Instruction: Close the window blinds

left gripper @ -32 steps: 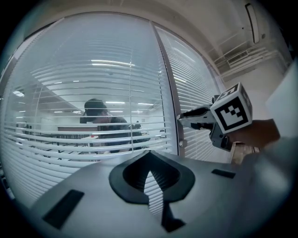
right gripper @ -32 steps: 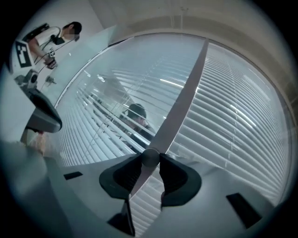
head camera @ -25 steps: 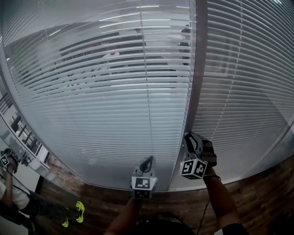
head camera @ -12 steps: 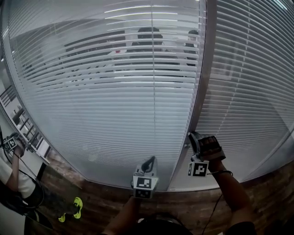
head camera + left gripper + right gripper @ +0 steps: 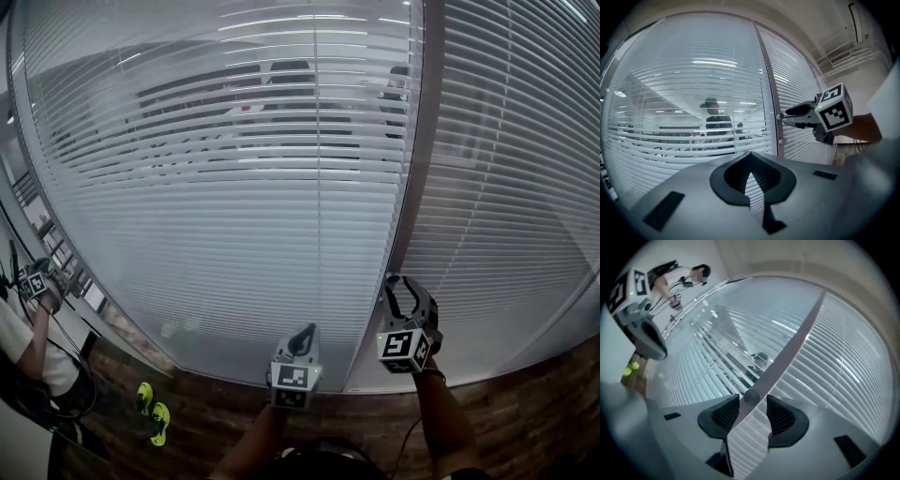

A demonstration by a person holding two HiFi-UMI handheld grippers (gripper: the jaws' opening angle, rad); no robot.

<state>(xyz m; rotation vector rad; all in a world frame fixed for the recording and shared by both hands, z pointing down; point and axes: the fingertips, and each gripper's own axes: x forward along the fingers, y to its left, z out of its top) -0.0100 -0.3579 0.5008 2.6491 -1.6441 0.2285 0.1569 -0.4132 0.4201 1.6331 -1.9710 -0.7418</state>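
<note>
My right gripper [image 5: 397, 281] has rolled back upright since half a second ago. Its jaws have just been opening and now stand wide on either side of the small round knob [image 5: 751, 397] on the post [image 5: 413, 187], without pressing it. The left gripper [image 5: 303, 335] sits where it was, jaws together on nothing. The blinds [image 5: 234, 187] hang left of that post, and their upper slats are still gappy enough to show a person [image 5: 712, 123] behind.

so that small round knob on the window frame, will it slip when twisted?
Probably somewhat: the knob looks small, round and smooth, offering little bite. Mounted on the frame, it likely turns in place rather than coming away. It should feel stiff, not floppy.
</note>
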